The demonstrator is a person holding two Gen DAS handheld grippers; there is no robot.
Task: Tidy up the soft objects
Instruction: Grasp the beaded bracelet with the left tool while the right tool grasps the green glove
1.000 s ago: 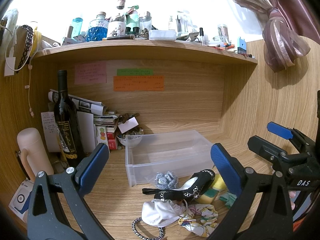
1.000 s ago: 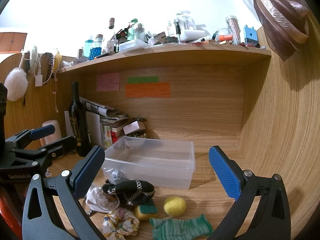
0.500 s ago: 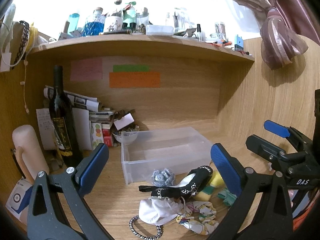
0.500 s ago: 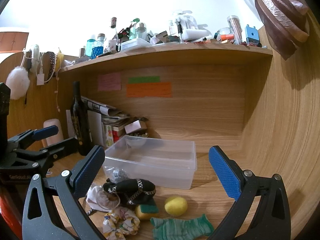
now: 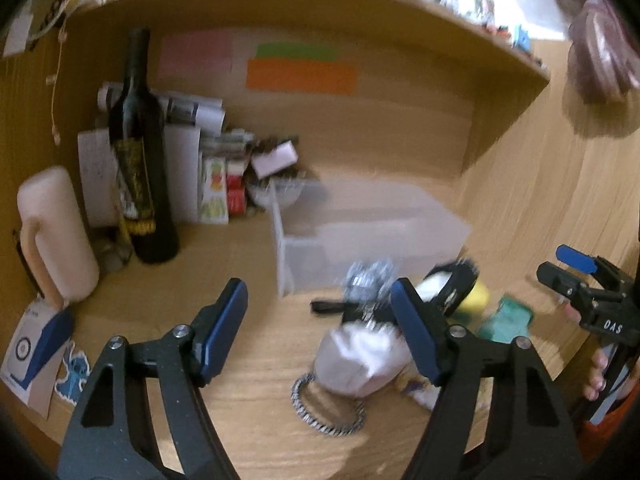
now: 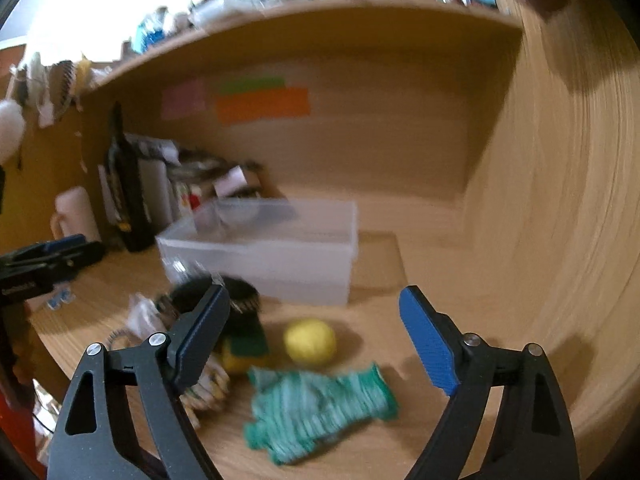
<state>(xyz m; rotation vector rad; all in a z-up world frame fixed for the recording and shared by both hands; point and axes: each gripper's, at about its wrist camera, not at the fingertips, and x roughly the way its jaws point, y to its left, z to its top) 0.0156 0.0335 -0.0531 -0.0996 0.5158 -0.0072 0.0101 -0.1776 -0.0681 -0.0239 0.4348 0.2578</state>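
Item: soft things, loose pile on the table, none yet in the clear bin (image 6: 280,256).

- Green knit glove (image 6: 320,404): lies flat just below and between my right jaws. A second ago it sat at the bottom edge of my right view; now it fills the lower middle, and both views are smeared. I read that as both rigs dipping toward the pile, the right one lining up on the glove for a first pick.
- Yellow ball (image 6: 310,340): just beyond the glove, apart from it, likely to roll if nudged.
- Sponge (image 6: 244,350), yellow with a green top: beside my right rig's left finger, touching the dark padded piece (image 6: 224,300) behind it.
- White cloth (image 5: 360,360): ahead of my left jaws, toward their right side, with a striped hair tie (image 5: 328,408) at its near edge and a grey scrunchie (image 5: 370,280) beyond.
- Right gripper (image 6: 316,328): jaws spread wide, holding nothing.
- Left gripper (image 5: 320,320): jaws spread wide, holding nothing.

Room: the bin stands straight beyond the pile, top open. Bare table lies right of my right jaws up to the wooden side wall. Left of my left jaws stand a wine bottle (image 5: 138,152) and a pale jug (image 5: 56,236), both easy to tip. The two rigs sit close together.
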